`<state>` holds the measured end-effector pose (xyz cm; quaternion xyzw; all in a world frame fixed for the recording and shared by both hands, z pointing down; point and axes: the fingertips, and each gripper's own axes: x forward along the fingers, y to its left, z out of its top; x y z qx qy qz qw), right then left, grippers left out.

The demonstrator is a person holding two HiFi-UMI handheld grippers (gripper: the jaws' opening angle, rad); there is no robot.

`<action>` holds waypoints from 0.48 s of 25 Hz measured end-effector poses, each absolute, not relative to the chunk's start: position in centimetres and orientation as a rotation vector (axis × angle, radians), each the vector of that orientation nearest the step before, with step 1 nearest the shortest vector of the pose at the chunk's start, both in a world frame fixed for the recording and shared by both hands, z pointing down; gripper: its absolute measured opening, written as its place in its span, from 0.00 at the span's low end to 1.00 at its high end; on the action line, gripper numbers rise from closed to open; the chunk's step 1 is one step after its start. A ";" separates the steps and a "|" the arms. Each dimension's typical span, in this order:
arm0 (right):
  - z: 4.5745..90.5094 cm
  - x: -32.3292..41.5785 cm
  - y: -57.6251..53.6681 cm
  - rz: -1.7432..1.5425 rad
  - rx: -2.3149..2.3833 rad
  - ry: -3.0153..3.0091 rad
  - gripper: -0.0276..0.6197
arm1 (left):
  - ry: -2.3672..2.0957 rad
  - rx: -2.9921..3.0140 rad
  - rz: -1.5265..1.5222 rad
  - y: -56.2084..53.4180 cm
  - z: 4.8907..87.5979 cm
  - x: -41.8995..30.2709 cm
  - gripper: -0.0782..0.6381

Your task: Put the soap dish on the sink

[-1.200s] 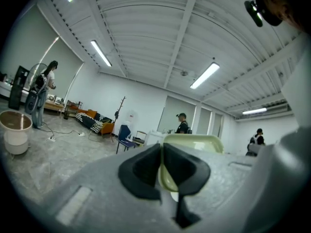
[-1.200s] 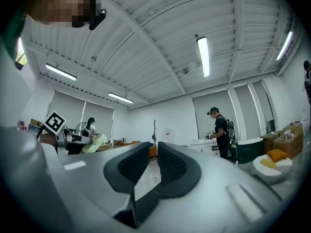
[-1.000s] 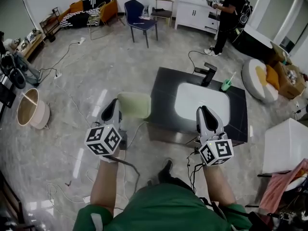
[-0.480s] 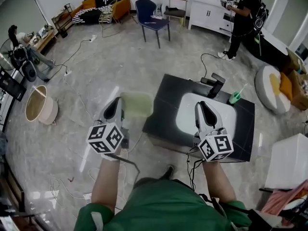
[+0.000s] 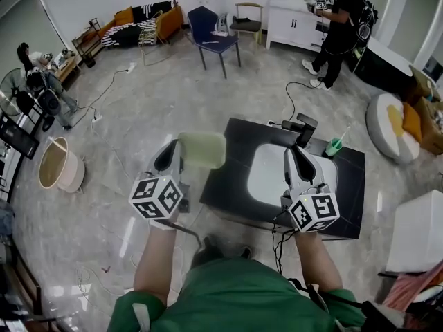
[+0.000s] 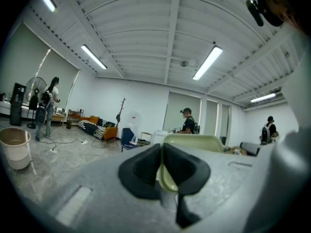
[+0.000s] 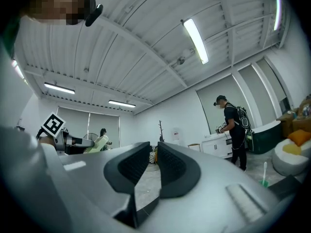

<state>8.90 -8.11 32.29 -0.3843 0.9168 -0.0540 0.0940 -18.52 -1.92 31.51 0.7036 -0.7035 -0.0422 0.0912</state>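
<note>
A pale green soap dish (image 5: 202, 149) is held in the air by one edge, with my left gripper (image 5: 178, 151) shut on it. It hangs just left of the black counter (image 5: 225, 178) and its white sink basin (image 5: 270, 175). In the left gripper view the soap dish (image 6: 194, 142) rises between the dark pads of my left gripper (image 6: 162, 166). My right gripper (image 5: 296, 154) hovers over the basin's right part, shut and holding nothing. In the right gripper view, my right gripper (image 7: 154, 161) has its pads nearly touching.
A black faucet (image 5: 302, 130) and a green cup with a toothbrush (image 5: 335, 146) stand at the counter's far edge. A bucket (image 5: 59, 166) sits at the left and a white box (image 5: 422, 230) at the right. Cables lie on the floor. A person (image 5: 339, 19) stands far back by a cabinet.
The head view has shifted. The soap dish in my left gripper now sits a little nearer the counter's left edge. My right gripper stays over the basin.
</note>
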 end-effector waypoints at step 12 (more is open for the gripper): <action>33.6 6.6 -12.6 -0.143 -1.295 2.725 0.12 | -1.966 2.108 -0.111 -9.1 34.9 -22.1 0.13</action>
